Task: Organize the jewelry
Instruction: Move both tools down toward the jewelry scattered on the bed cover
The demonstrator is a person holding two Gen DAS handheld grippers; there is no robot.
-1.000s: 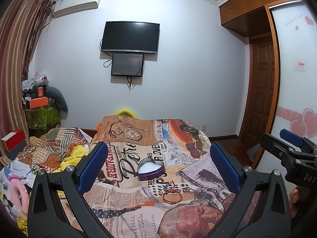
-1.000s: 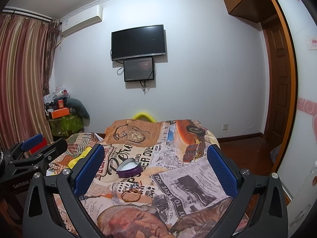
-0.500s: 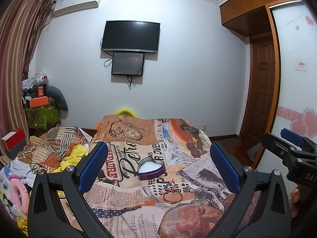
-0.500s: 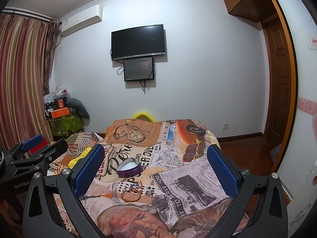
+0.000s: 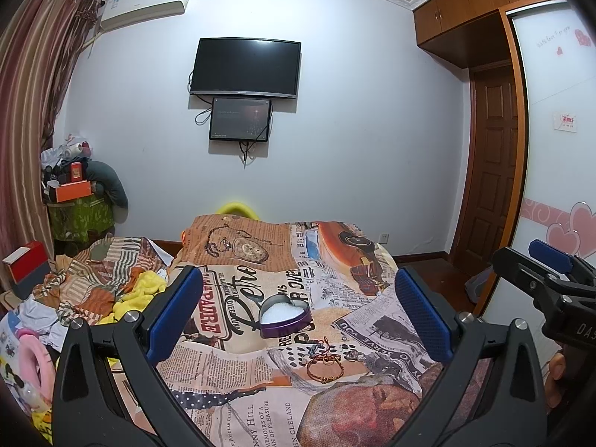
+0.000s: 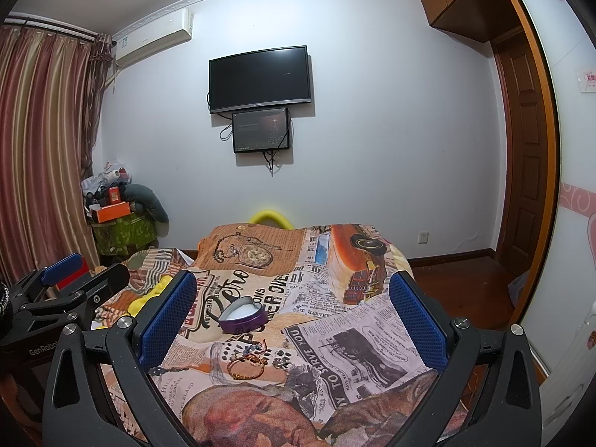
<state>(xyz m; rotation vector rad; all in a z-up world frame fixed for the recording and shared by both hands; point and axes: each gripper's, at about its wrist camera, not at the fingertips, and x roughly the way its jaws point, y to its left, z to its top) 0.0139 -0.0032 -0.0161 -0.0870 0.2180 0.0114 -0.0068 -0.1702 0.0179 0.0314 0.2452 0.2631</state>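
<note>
A purple heart-shaped box with white lining stands open on the newspaper-print bedspread; it also shows in the right wrist view. Just in front of it lie a gold and red bracelet and small jewelry pieces, also seen in the right wrist view as the bracelet and the small pieces. My left gripper is open and empty, held above the bed short of the jewelry. My right gripper is open and empty, at a similar distance.
Crumpled bedding and yellow cloth pile up left of the bedspread. A pink ring toy lies at the far left. A cluttered green stand is by the curtain. A wardrobe and a wooden door stand to the right.
</note>
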